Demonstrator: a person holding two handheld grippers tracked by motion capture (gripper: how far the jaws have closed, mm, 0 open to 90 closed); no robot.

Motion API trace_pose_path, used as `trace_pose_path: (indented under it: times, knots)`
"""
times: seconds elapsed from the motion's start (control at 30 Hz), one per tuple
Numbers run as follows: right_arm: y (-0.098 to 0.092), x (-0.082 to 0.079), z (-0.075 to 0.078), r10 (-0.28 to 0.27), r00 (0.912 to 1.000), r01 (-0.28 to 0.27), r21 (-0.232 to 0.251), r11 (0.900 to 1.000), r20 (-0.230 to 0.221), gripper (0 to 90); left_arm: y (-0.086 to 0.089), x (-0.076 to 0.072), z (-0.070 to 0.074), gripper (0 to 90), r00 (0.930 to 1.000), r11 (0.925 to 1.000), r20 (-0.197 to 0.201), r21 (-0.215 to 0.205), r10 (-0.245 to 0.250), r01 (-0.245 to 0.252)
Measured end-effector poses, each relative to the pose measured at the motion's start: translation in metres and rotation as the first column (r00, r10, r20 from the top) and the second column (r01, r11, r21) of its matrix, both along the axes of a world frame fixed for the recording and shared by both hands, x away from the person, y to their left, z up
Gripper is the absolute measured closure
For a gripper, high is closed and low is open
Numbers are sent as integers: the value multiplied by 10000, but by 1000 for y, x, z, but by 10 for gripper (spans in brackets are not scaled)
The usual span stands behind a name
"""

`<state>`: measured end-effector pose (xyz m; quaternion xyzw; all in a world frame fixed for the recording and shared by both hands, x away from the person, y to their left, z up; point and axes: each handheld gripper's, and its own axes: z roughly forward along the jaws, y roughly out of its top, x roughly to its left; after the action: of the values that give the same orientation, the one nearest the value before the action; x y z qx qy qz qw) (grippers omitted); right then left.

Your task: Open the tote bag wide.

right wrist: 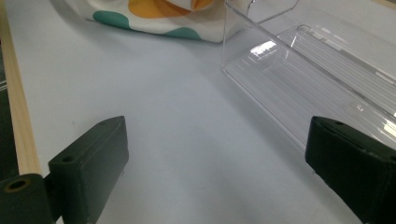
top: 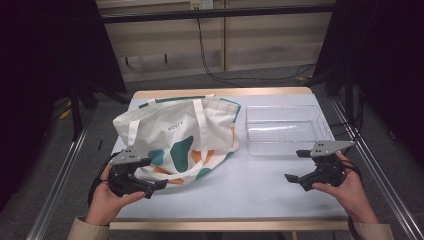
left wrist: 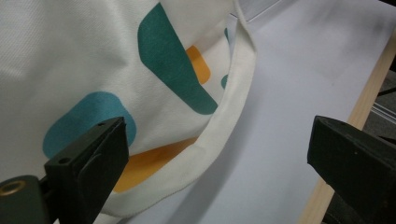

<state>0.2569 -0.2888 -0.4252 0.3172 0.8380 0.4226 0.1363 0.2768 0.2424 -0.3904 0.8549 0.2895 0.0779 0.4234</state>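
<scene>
A cream tote bag [top: 175, 132] with teal, blue and orange shapes lies on the left half of the pale table [top: 240, 190]. Its strap [left wrist: 233, 102] loops out along the near edge. My left gripper [top: 155, 173] is held at the bag's near left corner, open, with its jaws wide apart. In the left gripper view the bag [left wrist: 70, 56] and strap lie beyond my left gripper [left wrist: 219, 163], and nothing is pressed. My right gripper [top: 294, 165] hovers open over bare table, just in front of a clear plastic bin [top: 285, 127]. My right gripper [right wrist: 217, 172] holds nothing.
The clear bin [right wrist: 317, 70] stands empty on the right half of the table, next to the bag's edge [right wrist: 154, 14]. The table's wooden front edge [top: 225, 225] runs close behind both hands. Metal rails [top: 55, 180] flank the table, and cables cross the floor beyond it.
</scene>
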Motion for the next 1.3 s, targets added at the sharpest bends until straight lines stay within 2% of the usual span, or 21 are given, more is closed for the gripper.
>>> trace_pose_path:
  times: [0.23, 0.43, 0.6, 0.8, 1.0, 1.07, 1.3]
  knots:
    - [9, 5, 2, 143, 9998, -143, -10, 9999, -113, 57, -4, 2, 2, 53, 9999, 9999, -167, -102, -44, 43]
    - [13, 8, 3, 238, 9995, -237, 46, 9997, -197, 60, -13, 6, 3, 53, 9990, 9995, -311, -89, -310, 307]
    - [15, 11, 6, 259, 9992, -253, 199, 9995, -308, 66, -21, 11, 7, 53, 9985, 9988, -281, -156, -467, 462]
    - [20, 16, 10, 391, 9986, -388, 96, 9992, -362, 66, -30, 17, 13, 53, 9977, 9981, -264, -13, -617, 617]
    - [26, 21, 9, 512, 9977, -507, 120, 9986, -444, 66, -30, 25, 20, 53, 9980, 9983, -264, -10, -577, 577]
    - [27, 23, 10, 542, 9975, -538, 97, 9985, -453, 66, -31, 27, 23, 53, 9980, 9983, -288, 182, -557, 562]
    - [28, 28, 17, 576, 9975, -567, 209, 9982, -420, 71, -32, 37, 31, 48, 9978, 9980, -243, 118, -613, 616]
